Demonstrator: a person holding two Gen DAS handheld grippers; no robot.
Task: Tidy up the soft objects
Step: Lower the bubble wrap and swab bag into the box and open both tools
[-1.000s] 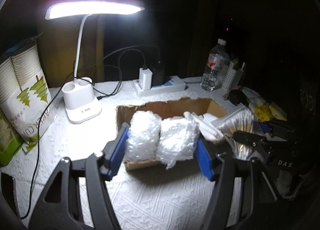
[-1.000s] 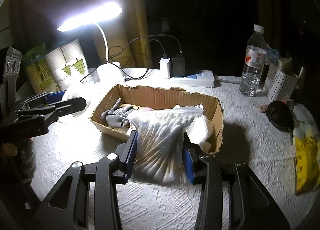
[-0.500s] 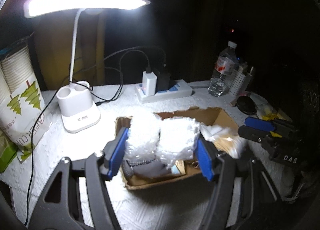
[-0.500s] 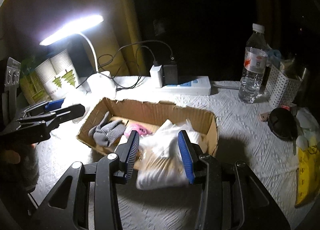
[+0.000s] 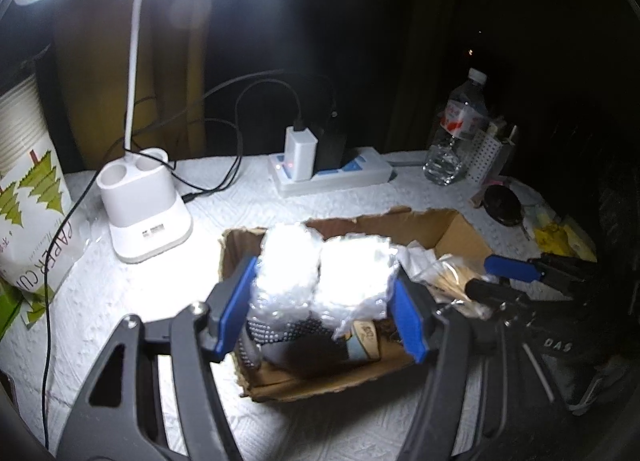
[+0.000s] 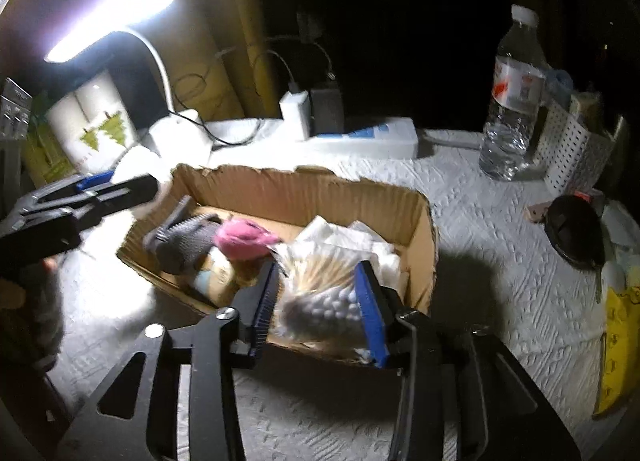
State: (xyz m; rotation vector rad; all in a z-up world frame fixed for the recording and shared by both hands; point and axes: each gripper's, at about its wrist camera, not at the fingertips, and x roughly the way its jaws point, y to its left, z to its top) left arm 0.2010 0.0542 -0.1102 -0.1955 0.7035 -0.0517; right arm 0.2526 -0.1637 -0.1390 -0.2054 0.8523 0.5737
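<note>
Both claws over the cardboard box: left claw clenched on bubble wrap, right claw on swab bag.

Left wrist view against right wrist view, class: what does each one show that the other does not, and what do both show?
Only the left wrist view shows the bubble-wrap bundle clearly, clamped in the left gripper.

Only the right wrist view shows the pink soft item in the box and the right gripper around the cotton swab bag.

Both show the cardboard box, desk lamp and water bottle.
</note>
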